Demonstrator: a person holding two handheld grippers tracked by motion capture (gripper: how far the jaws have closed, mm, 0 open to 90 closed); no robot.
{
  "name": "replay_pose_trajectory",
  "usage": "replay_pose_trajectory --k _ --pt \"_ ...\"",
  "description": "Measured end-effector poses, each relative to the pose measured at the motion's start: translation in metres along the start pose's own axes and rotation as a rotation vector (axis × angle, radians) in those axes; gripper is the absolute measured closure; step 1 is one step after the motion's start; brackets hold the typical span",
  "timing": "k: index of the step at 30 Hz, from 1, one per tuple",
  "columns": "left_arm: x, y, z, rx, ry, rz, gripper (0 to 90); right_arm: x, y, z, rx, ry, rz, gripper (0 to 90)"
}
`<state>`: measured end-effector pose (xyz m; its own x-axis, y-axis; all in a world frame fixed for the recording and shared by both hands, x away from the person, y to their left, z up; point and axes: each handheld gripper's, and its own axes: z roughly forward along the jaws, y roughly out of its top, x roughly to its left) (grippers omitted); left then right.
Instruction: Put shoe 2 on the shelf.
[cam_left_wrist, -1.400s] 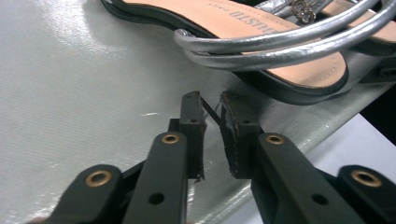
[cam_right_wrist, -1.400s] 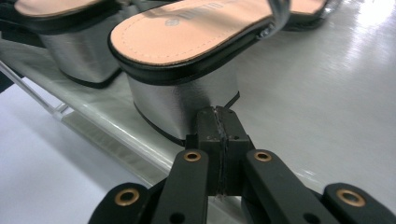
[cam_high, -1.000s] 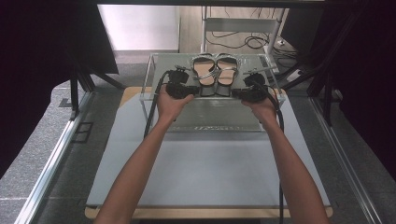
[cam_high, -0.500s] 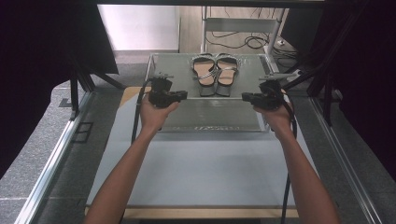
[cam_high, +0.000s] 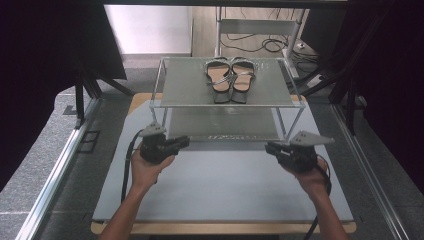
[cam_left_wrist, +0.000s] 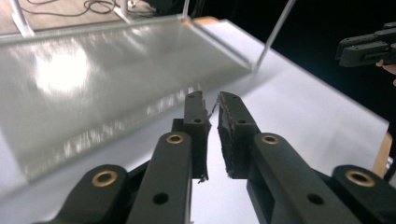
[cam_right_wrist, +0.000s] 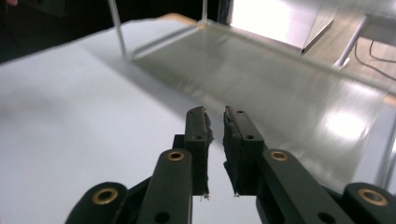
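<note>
A pair of strappy sandals (cam_high: 231, 79) lies side by side on the top shelf of a wire-frame rack (cam_high: 185, 85). My left gripper (cam_high: 186, 142) hovers over the white mat in front of the rack's left leg, pointing right. Its jaws (cam_left_wrist: 212, 100) are shut, with only a slit between the pads and nothing in it. My right gripper (cam_high: 268, 147) hovers in front of the rack's right leg, pointing left. Its jaws (cam_right_wrist: 215, 114) have just been opening and stand a narrow gap apart, with nothing between them. Both grippers aim toward the lower shelf (cam_left_wrist: 93, 84).
The rack's lower shelf (cam_high: 225, 125) is bare mesh. A white mat (cam_high: 225, 190) covers the table in front of it. Metal rails (cam_high: 60, 160) run along both sides. Cables and a stand (cam_high: 260, 30) lie on the floor beyond. The other gripper (cam_left_wrist: 369, 46) shows far right.
Both hands have drawn back from beside the sandals on the top shelf, moved apart and sunk to in front of the rack. The sandals have stayed put.
</note>
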<state>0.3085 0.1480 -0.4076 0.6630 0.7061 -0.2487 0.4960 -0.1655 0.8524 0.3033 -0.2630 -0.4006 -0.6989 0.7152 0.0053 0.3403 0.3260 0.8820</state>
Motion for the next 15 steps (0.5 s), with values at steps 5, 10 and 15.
replay_pose_trajectory --k 5,10,15 --pt "-0.001 -0.040 -0.002 0.045 -0.007 0.021 70.9 0.016 -0.046 0.007 0.049 0.008 0.002 70.7" --pt "0.003 -0.071 0.001 0.095 0.034 0.063 55.0 0.015 -0.077 0.012 0.067 0.009 0.085 60.5" --pt "0.005 -0.082 0.001 0.121 0.030 0.067 45.0 0.013 -0.086 0.014 0.088 -0.012 0.125 51.5"
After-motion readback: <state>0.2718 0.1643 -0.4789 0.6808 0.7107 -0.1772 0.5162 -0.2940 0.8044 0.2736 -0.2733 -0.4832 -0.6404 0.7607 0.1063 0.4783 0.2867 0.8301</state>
